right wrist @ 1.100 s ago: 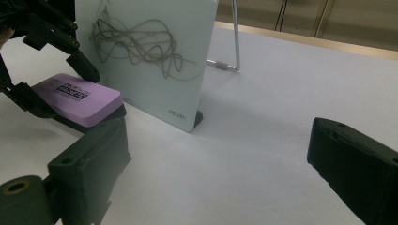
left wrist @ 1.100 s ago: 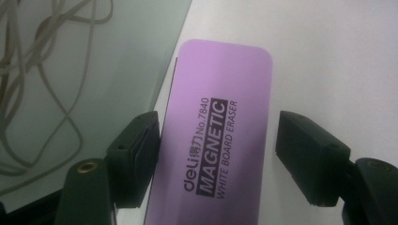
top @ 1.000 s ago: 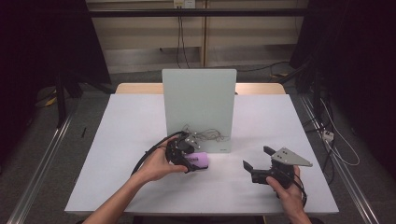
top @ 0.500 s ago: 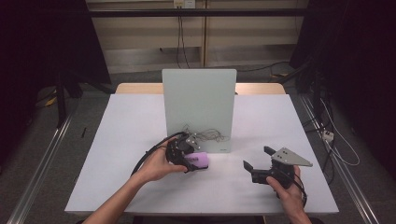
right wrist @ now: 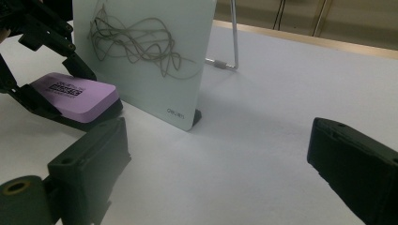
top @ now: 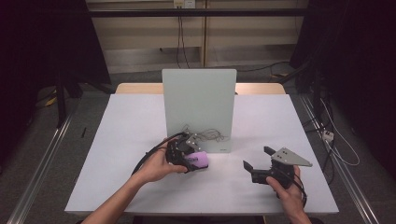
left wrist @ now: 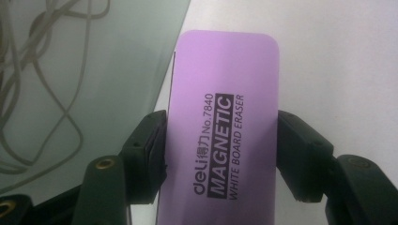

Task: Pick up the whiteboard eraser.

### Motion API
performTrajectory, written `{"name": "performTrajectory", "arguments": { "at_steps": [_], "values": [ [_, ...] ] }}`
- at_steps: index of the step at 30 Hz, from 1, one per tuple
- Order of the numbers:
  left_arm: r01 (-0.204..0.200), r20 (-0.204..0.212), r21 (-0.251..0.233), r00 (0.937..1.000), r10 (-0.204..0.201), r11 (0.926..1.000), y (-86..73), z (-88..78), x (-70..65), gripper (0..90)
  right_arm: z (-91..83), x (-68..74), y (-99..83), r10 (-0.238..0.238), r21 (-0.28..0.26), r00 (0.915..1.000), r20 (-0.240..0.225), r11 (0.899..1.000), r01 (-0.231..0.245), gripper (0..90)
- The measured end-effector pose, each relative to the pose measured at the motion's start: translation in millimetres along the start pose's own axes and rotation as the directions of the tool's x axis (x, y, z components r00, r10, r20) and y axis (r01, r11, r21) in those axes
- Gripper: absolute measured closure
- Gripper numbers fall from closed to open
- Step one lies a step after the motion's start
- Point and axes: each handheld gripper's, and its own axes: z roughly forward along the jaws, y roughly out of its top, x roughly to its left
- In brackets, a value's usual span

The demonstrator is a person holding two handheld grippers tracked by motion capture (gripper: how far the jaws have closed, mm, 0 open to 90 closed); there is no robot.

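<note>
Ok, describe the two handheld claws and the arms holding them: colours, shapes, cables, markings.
Both are black. The left claw has blocky matte jaws with brass-coloured screw holes and a black cable looping from its body. The right claw carries a grey three-cornered plate on top and trails a black cable by the wrist. Both forearms are bare, no sleeves visible.

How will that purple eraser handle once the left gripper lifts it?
The purple eraser is probably stiff: its edges stay straight where the left gripper clamps its long sides. It is a flat slab, so unlikely to roll. Its smooth top looks slippery, so it might slide if tilted.
</note>
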Motion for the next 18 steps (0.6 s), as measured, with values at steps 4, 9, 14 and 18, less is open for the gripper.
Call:
{"name": "performTrajectory", "arguments": {
  "at_steps": [4, 9, 14, 18],
  "values": [
    [0.013, -0.004, -0.012, 0.9999, -0.013, 0.9998, -0.2, -2.6, 0.4, 39.7, 0.1, 0.0, 0.0, 0.001, 0.0, 1.0, 0.0, 1.0, -0.001, 5.7],
    [0.034, -0.004, -0.026, 0.9994, -0.034, 0.9991, -0.9, -7.0, 2.6, 40.0, 0.4, 0.2, 0.0, 0.004, 0.0, 1.0, 0.0, 1.0, -0.004, 5.7],
    [0.066, -0.008, -0.071, 0.9977, -0.067, 0.9953, -2.2, -11.6, 1.9, 40.2, 0.4, 0.2, 0.1, 0.005, 0.001, 1.0, 0.0, 1.0, -0.005, 5.7],
    [0.074, -0.005, -0.107, 0.9972, -0.075, 0.9915, -4.5, -16.0, -1.3, 40.2, 0.3, 0.0, 0.1, 0.007, -0.001, 1.0, 0.0, 1.0, -0.007, 5.7]
  ]
}}
